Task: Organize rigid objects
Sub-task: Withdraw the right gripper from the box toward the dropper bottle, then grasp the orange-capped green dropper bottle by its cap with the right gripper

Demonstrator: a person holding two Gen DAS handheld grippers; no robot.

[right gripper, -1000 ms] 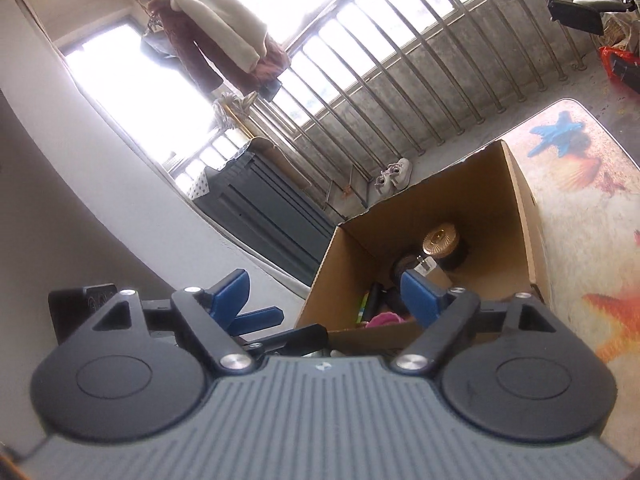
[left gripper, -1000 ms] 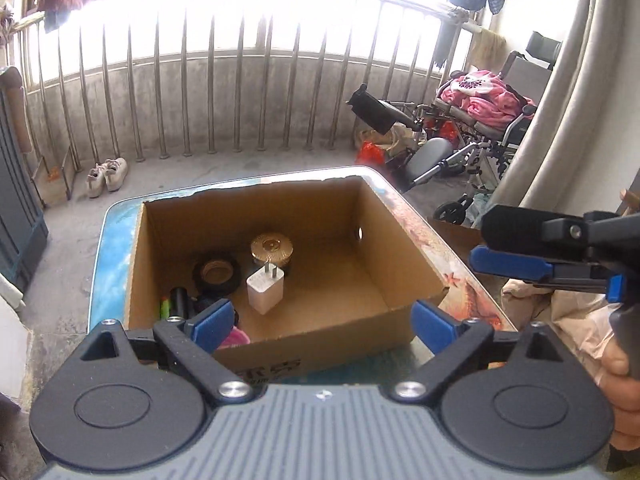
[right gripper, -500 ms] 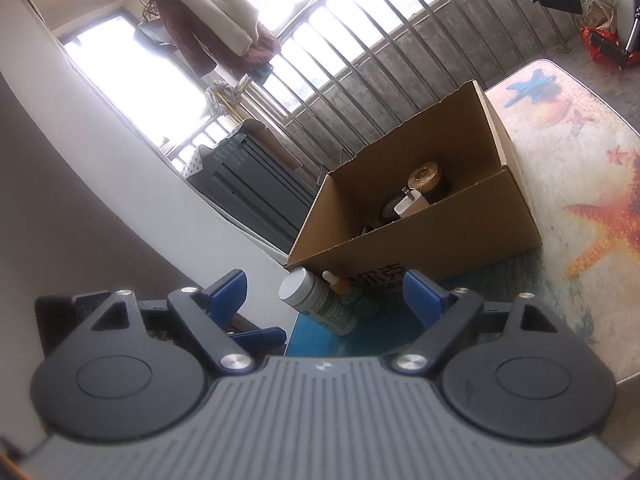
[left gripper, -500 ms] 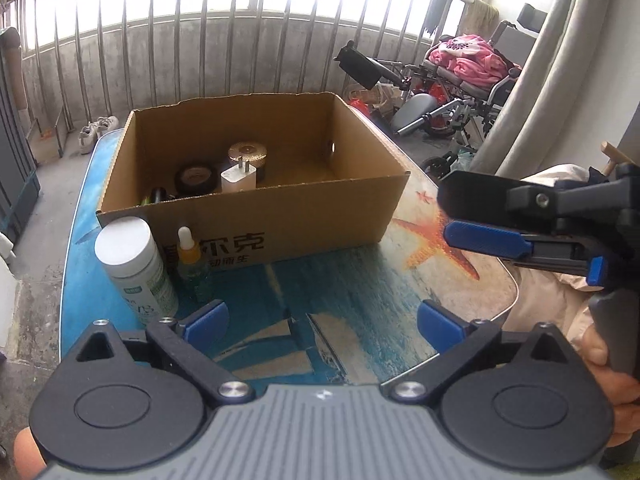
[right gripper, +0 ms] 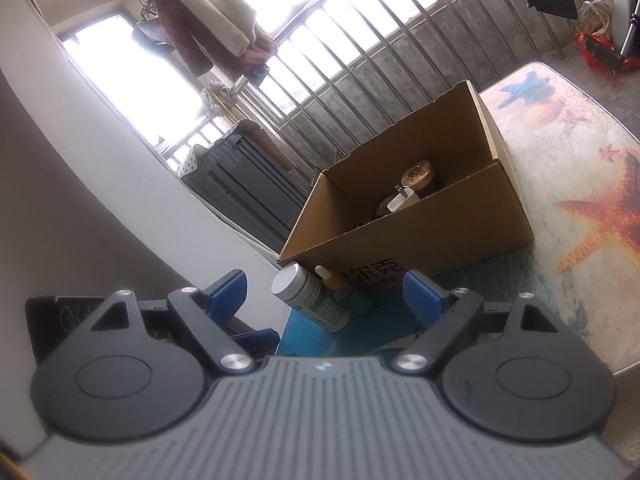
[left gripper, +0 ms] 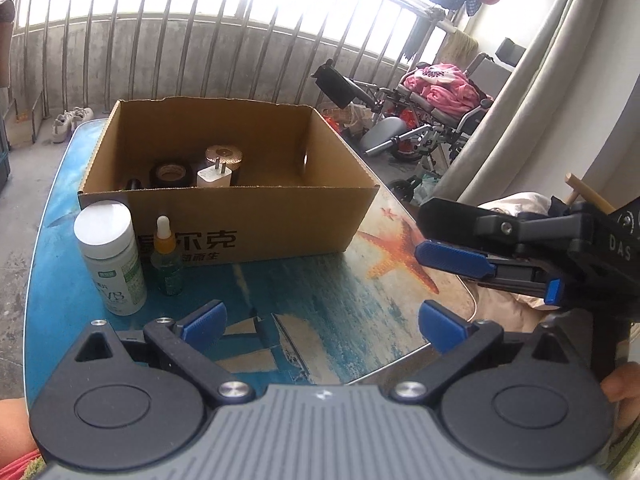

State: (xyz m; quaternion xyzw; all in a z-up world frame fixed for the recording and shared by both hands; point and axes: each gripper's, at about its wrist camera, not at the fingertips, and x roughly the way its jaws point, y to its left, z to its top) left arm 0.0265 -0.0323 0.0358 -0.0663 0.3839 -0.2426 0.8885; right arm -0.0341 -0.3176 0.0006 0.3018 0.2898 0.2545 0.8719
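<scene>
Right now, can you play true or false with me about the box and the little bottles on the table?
1. The white bottle stands outside the cardboard box. True.
2. The dropper bottle is lying on its side. False: it stands upright beside the white bottle.
3. The white plug is inside the box. True.
4. The left gripper is holding the white bottle. False: its jaws are open with nothing between them.
5. The box has a lid closed over it. False: its top is open, and a gold-topped jar shows inside.
</scene>
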